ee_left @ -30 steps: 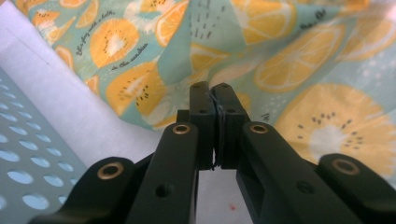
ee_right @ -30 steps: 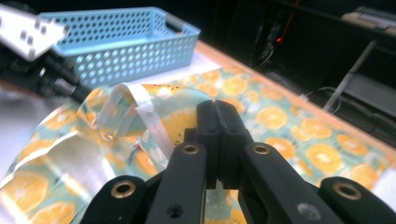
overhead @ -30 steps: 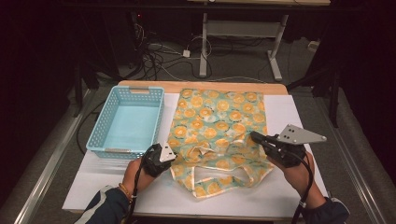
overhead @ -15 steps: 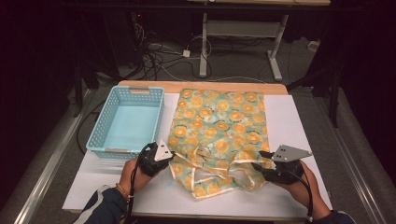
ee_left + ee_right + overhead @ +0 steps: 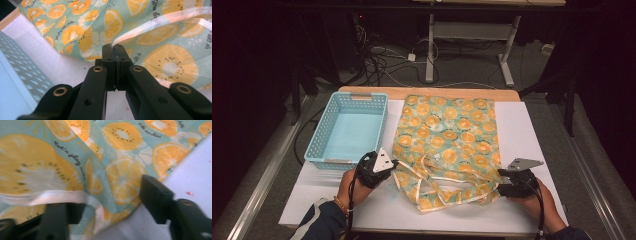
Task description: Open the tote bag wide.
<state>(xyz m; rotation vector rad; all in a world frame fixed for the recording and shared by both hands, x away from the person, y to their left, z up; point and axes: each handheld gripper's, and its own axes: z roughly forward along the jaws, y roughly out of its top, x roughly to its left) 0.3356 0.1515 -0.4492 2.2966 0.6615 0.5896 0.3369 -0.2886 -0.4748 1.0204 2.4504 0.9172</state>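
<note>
A dark room, cables on the floor behind, and a white table (image 5: 532, 130) running across the middle of the high view. Centre frame lies the bag (image 5: 447, 135), teal cloth printed with orange slices, spread flat with its pale straps crumpled at the lower edge. To its left sits a blue basket (image 5: 347, 131), just beside the bag. Lower left, the left gripper (image 5: 393, 164) meets the bag's lower-left corner; in the left gripper view its jaws are pressed tight together, pinching the cloth's edge (image 5: 113, 47). Lower right, the right gripper (image 5: 500, 181) is at the bag's lower-right corner. Its jaws have just been closing, and in the right gripper view they stand apart with the bag's edge and a white strap (image 5: 62, 196) lying between them, the right jaw clear of the cloth.
</note>
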